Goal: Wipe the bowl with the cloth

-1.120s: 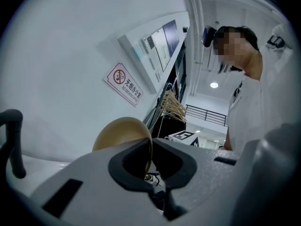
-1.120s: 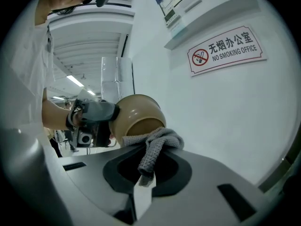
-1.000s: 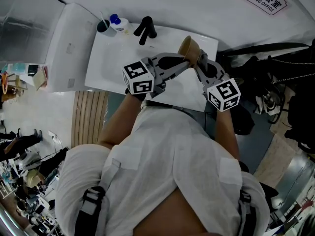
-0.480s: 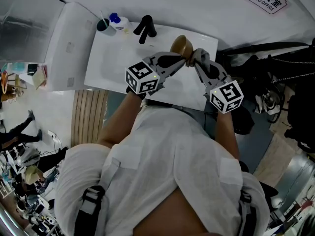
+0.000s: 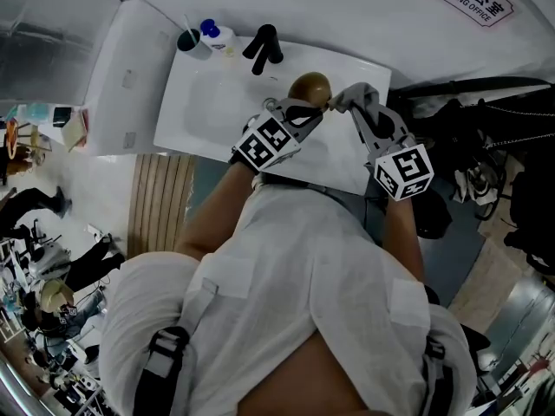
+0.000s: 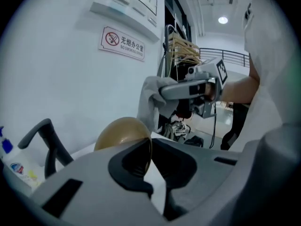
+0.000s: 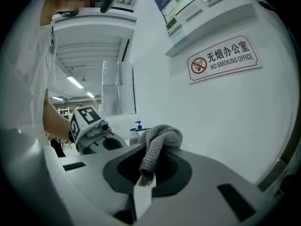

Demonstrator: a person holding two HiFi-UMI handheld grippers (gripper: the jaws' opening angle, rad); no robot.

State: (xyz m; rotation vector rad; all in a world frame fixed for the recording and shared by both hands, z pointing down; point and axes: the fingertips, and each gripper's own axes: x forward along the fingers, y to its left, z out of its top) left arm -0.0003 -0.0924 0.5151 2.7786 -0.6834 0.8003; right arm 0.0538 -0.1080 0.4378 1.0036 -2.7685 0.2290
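In the head view, your left gripper (image 5: 305, 111) reaches out over the white sink (image 5: 208, 102) and holds the gold bowl (image 5: 310, 87) up off it, the bowl's rounded outside facing the camera. Your right gripper (image 5: 345, 102) comes in from the right with the grey cloth (image 5: 340, 99) bunched at its tip, just beside the bowl; you can't tell from here whether they touch. A black tap (image 5: 264, 45) and a blue-capped bottle (image 5: 217, 35) stand at the sink's far edge. In the left gripper view, the jaws are nearly together, pinching the bowl's thin rim, and the cloth hangs from the other gripper beyond it. In the right gripper view, the jaws are clamped narrow on a fold of the cloth, the rest heaped over their tips.
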